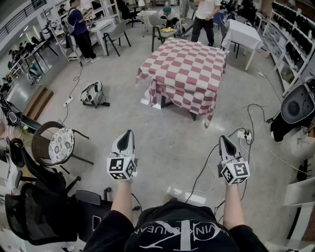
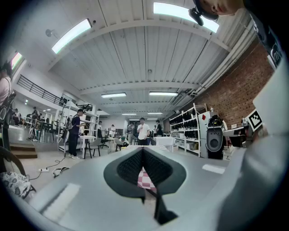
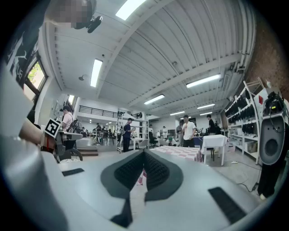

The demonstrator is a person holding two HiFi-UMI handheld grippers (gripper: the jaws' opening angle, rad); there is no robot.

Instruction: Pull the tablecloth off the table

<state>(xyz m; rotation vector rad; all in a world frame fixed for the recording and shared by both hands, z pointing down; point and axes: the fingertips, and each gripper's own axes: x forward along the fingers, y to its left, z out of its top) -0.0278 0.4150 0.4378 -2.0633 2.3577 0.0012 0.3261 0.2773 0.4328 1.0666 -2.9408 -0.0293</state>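
Tablecloth (image 1: 184, 69) lies draped in place straight ahead, well apart from left gripper (image 1: 129, 133) and right gripper (image 1: 224, 138), both fingers clenched on nothing; right sits nearer the tablecloth's hanging near corner.

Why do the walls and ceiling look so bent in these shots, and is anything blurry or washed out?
Head view: the wide lens bows the room's edges, but the checked tablecloth in the middle is sharp and evenly lit. Left gripper view: the ceiling arches, the light strip glares pure white, and the left gripper looks soft up close. Right gripper view: the same bending, with dark corners.
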